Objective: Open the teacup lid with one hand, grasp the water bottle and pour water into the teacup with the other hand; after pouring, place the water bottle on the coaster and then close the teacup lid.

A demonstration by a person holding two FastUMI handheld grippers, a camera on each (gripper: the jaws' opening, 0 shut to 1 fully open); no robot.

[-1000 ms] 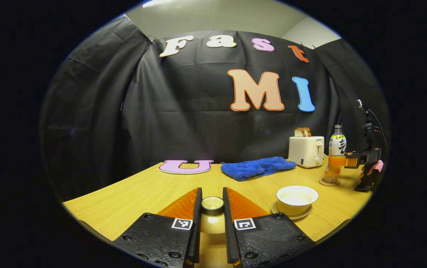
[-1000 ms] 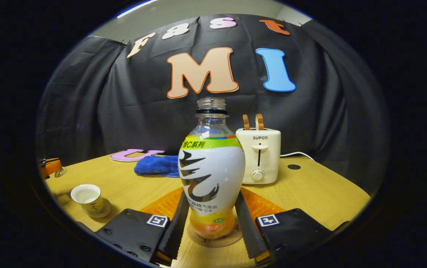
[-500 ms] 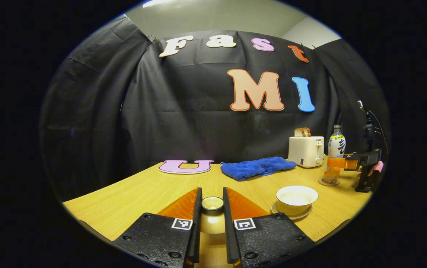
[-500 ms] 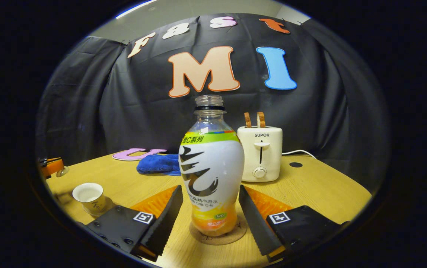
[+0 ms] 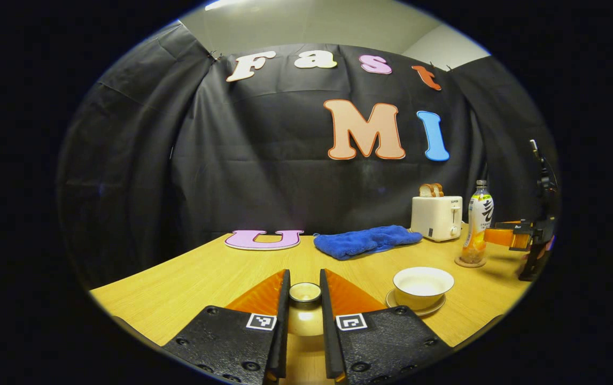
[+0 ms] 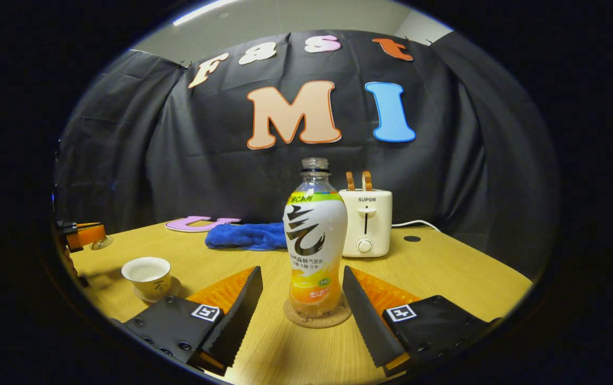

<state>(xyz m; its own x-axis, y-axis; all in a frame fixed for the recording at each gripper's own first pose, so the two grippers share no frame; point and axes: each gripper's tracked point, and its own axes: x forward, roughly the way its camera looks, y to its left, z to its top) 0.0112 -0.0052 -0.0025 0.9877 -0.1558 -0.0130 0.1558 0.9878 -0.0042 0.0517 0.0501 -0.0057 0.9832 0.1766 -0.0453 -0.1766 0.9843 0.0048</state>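
The water bottle [image 6: 314, 251], uncapped, stands upright on the cork coaster [image 6: 317, 316]. My right gripper [image 6: 301, 274] is open, its fingers spread wide on either side of the bottle and not touching it. The teacup [image 5: 423, 283] sits uncovered on its saucer, right of my left gripper [image 5: 304, 283]. That gripper is shut on the teacup lid [image 5: 305, 293], held by its knob above the table. In the left gripper view, the bottle [image 5: 478, 222] and the right gripper [image 5: 504, 235] are at the far right. In the right gripper view, the teacup [image 6: 148, 272] is low on the left.
A white toaster [image 6: 365, 222] with bread slices stands just behind the bottle. A blue cloth [image 5: 365, 240] lies at the back of the wooden table [image 5: 204, 278]. The black cloth wall closes the back.
My right gripper has opened, let go of the bottle and drawn back from it; the bottle stays on the coaster. My left gripper has held still with the lid.
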